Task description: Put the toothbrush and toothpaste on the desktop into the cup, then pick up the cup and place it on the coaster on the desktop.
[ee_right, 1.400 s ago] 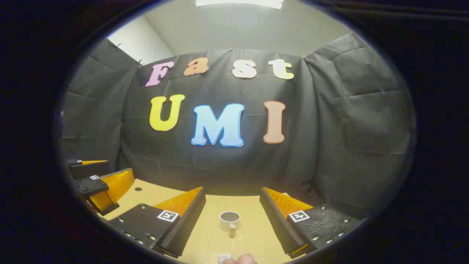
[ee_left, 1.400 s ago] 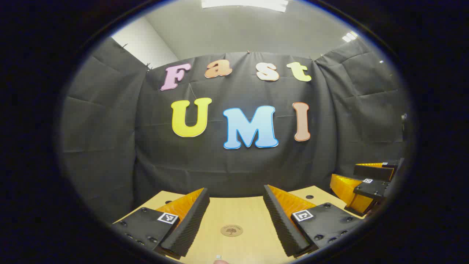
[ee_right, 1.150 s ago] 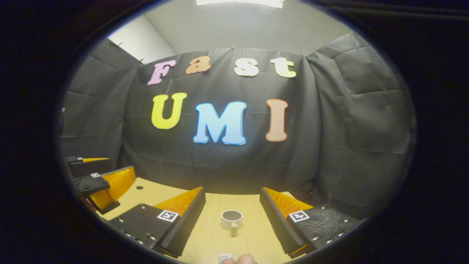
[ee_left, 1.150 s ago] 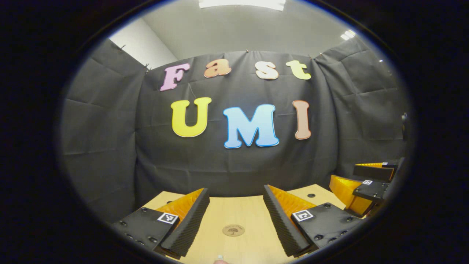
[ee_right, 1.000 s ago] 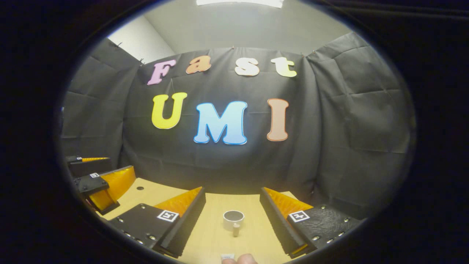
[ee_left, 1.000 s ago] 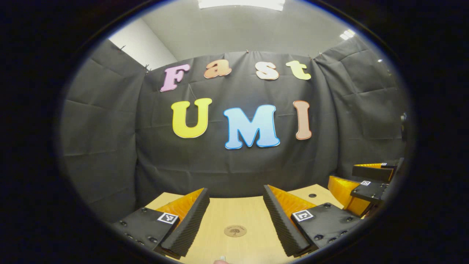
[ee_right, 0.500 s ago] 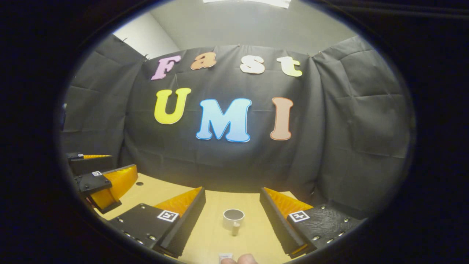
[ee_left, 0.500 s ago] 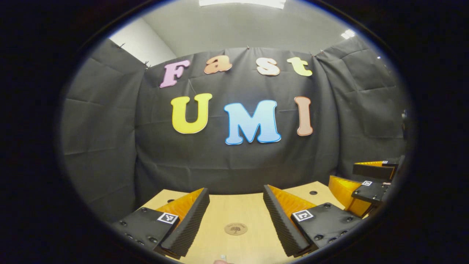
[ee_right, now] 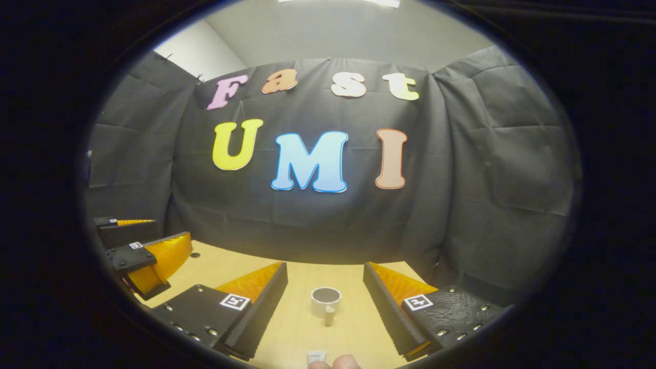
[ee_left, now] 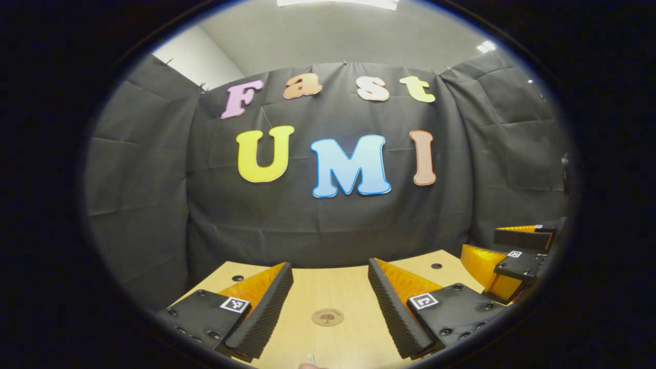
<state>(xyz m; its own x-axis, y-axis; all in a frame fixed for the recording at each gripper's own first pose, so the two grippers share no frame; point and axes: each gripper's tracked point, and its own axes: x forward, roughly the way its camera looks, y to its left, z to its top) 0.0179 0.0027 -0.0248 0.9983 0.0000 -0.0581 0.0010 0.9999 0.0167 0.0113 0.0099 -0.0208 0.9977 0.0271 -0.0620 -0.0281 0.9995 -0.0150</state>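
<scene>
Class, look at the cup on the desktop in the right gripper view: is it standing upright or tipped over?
Upright. The cup stands on the desktop with its round open mouth facing up, ahead between the right gripper's open fingers, touching neither.

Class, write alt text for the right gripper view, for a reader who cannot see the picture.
The right gripper is open above a wooden desktop, with a pale cup standing empty and upright between its fingers, untouched. The left gripper, also open, shows at the left edge, and a black cloth wall hangs behind.

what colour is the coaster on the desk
Light brown, with a darker tree-like mark in its middle; the coaster shows best in the left gripper view.
</scene>
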